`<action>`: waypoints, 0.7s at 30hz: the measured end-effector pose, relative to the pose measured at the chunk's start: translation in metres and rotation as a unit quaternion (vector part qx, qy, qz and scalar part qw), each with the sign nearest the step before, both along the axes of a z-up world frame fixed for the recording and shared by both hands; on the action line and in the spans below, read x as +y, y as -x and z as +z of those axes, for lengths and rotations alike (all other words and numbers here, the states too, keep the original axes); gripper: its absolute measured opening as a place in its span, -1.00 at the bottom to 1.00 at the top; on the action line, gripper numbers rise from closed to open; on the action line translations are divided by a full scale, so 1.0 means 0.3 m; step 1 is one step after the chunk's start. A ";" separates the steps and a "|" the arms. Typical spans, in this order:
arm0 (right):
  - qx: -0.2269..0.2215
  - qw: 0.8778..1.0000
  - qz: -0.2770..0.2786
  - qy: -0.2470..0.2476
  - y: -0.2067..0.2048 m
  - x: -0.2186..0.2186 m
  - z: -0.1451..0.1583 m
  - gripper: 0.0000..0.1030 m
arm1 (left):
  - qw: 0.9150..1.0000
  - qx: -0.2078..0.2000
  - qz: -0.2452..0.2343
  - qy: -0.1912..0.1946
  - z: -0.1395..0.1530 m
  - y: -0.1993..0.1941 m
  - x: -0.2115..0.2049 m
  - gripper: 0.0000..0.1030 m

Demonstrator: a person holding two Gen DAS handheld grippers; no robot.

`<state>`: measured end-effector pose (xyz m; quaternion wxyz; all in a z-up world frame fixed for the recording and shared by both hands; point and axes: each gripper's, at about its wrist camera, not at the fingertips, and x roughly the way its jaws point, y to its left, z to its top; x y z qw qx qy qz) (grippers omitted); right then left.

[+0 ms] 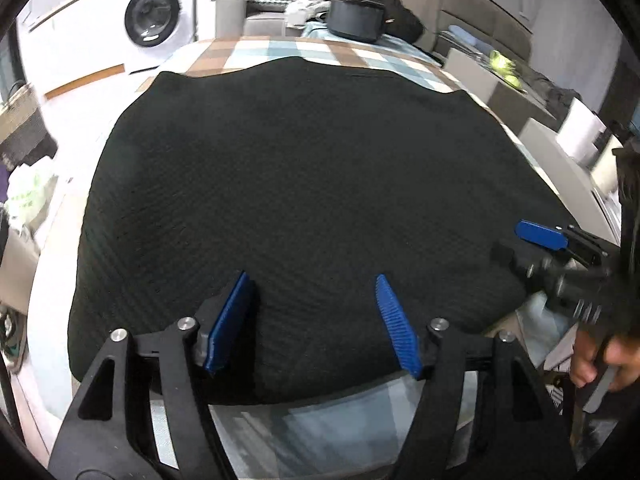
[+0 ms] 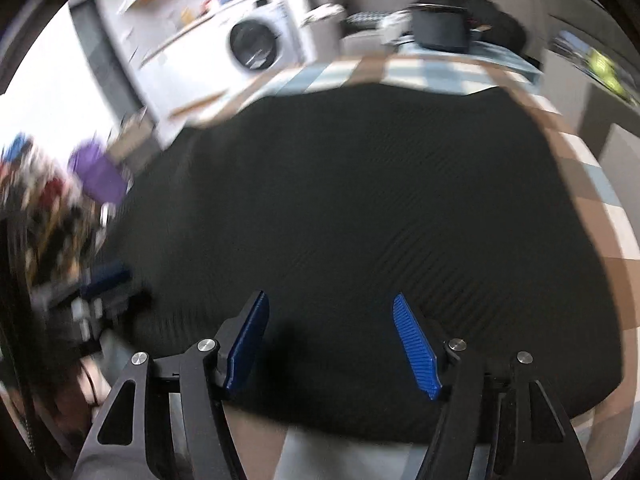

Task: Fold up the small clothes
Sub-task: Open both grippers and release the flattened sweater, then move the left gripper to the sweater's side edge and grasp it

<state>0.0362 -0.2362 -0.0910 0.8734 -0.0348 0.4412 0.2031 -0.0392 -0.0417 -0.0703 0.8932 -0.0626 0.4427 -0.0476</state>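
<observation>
A black textured garment [image 1: 304, 200] lies spread flat on a table covered with a checked cloth [image 1: 256, 50]. It also fills the right wrist view [image 2: 360, 208]. My left gripper [image 1: 312, 280] is open and empty just above the garment's near edge. My right gripper [image 2: 328, 300] is open and empty over the garment's near edge too. The right gripper shows at the right edge of the left wrist view [image 1: 540, 236], over the garment's right side. The left gripper shows blurred at the left of the right wrist view [image 2: 104, 280].
A black pot [image 1: 354, 18] and a dark bag [image 1: 400, 16] stand at the table's far end. A white washing machine [image 1: 154, 20] stands beyond the table at the left. White boxes [image 1: 576, 132] sit to the right. Clutter lies at the left [image 2: 48, 208].
</observation>
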 end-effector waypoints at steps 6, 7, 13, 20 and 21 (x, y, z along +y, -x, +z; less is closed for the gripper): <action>-0.043 0.997 0.057 0.030 0.102 0.096 -0.027 0.52 | 1.000 -0.012 -0.016 0.004 -0.020 0.012 -0.046 0.35; -0.052 0.996 0.058 0.043 0.107 0.118 -0.031 0.56 | 1.000 -0.016 -0.026 -0.005 -0.024 0.021 -0.073 0.37; -0.074 0.993 0.073 0.057 0.126 0.103 -0.046 0.58 | 0.997 -0.033 -0.044 -0.050 -0.038 0.064 -0.123 0.49; -0.054 0.998 0.008 0.024 0.114 -0.153 -0.057 0.59 | 0.997 -0.045 -0.040 -0.055 -0.034 0.162 -0.051 0.49; -0.056 0.998 0.000 0.028 0.117 -0.186 -0.051 0.59 | 0.997 -0.044 -0.032 -0.058 -0.035 0.176 -0.031 0.49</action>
